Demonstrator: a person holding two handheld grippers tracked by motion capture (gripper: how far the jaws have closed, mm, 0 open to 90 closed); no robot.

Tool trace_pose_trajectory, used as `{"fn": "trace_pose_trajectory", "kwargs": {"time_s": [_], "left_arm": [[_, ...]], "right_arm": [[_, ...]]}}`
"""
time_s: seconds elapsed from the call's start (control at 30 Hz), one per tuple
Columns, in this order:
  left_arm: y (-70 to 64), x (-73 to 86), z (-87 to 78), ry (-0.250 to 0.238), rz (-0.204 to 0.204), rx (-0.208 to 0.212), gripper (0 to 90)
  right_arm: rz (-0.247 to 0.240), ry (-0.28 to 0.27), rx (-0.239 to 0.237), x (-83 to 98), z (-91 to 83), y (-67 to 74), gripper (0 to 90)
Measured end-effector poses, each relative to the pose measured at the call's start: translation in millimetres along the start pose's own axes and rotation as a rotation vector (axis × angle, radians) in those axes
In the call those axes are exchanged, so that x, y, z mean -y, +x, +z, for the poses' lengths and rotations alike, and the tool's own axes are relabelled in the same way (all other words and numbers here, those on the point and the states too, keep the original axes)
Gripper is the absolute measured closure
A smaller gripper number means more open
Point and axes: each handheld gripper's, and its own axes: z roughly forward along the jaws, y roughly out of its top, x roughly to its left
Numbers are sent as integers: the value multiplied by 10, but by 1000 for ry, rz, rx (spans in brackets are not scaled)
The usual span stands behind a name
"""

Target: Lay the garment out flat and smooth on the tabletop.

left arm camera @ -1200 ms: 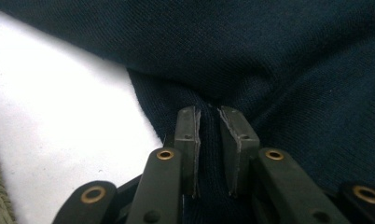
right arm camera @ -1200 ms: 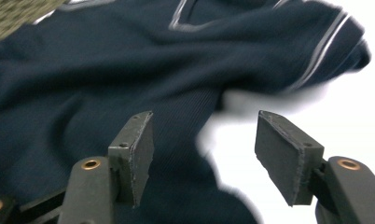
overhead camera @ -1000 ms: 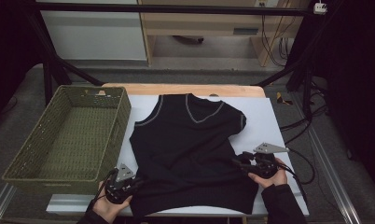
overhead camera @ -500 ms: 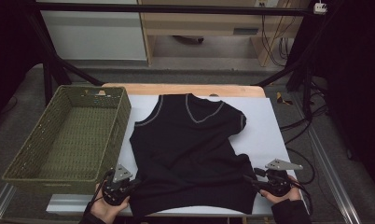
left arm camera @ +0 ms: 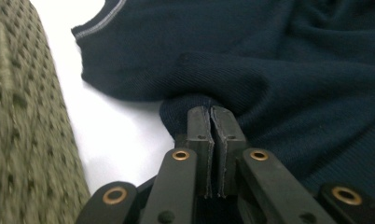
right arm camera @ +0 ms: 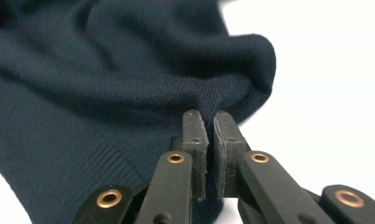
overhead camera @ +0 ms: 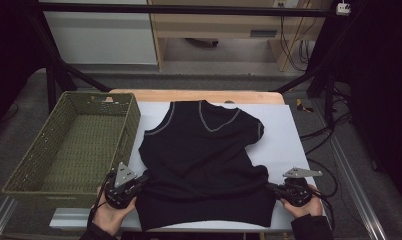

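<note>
A dark navy knit V-neck vest (overhead camera: pixel 204 160) with grey trim lies flat on a white sheet (overhead camera: pixel 284 135), its hem toward the person. My left gripper (overhead camera: pixel 139 181) is shut on the vest's left side edge, and the fabric (left arm camera: pixel 269 56) bunches over the pinched jaws of the left gripper (left arm camera: pixel 210 109). My right gripper (overhead camera: pixel 272 188) is at the vest's right side edge. The right gripper (right arm camera: pixel 205 114) has just closed its jaws, with a fold of the knit (right arm camera: pixel 106 70) between them. A shallow ridge runs across the vest between the two grips.
A green woven basket (overhead camera: pixel 131 125) stands on the left of the table, close to my left gripper, and its wall (left arm camera: pixel 22 116) is near the jaws. Bare white sheet (right arm camera: pixel 325 70) lies to the right of the vest. Cables hang at the far right.
The right gripper slid toward the near edge along the vest's right side and shut on the fabric. The left gripper rose a little, pulling the vest's left edge up.
</note>
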Motion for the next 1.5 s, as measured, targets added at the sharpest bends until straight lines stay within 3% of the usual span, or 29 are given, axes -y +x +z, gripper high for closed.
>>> {"fn": "trace_pose_trajectory", "kwargs": {"time_s": [0.1,0.2,0.37,0.43,0.63,0.8,0.9,0.93,1.07,1.2,1.3,1.43,1.5], "left_arm": [[-8,53,92,35,0,3,852],[-40,132,80,34,-30,31,716],[-102,269,-49,30,-78,129,522],[-138,308,-71,44,-82,142,471],[-204,406,-62,88,-74,163,421],[-241,501,-107,110,-74,186,428],[-281,537,-79,132,-51,171,437],[-289,539,-77,130,-41,164,438],[-259,529,-106,107,-60,170,446],[-269,515,-193,89,-75,195,454],[-319,526,-223,121,-46,219,569],[-365,555,-114,167,4,197,545],[-362,552,-74,154,12,199,506]], "right_arm": [[-4,10,15,-67,73,-4,834],[-21,17,24,-5,148,-14,653],[2,-34,-11,105,-22,9,490],[1,-38,-10,142,-74,20,452],[16,-6,-19,270,-58,23,447],[-5,9,-30,277,11,60,518],[-8,13,-27,273,19,83,561],[-9,13,-30,274,21,94,563],[-8,10,-35,269,25,96,566],[-11,12,-26,272,14,88,547],[-10,13,-24,272,15,83,536],[-11,10,-25,272,21,85,525],[-13,6,-25,267,30,82,518]]}}
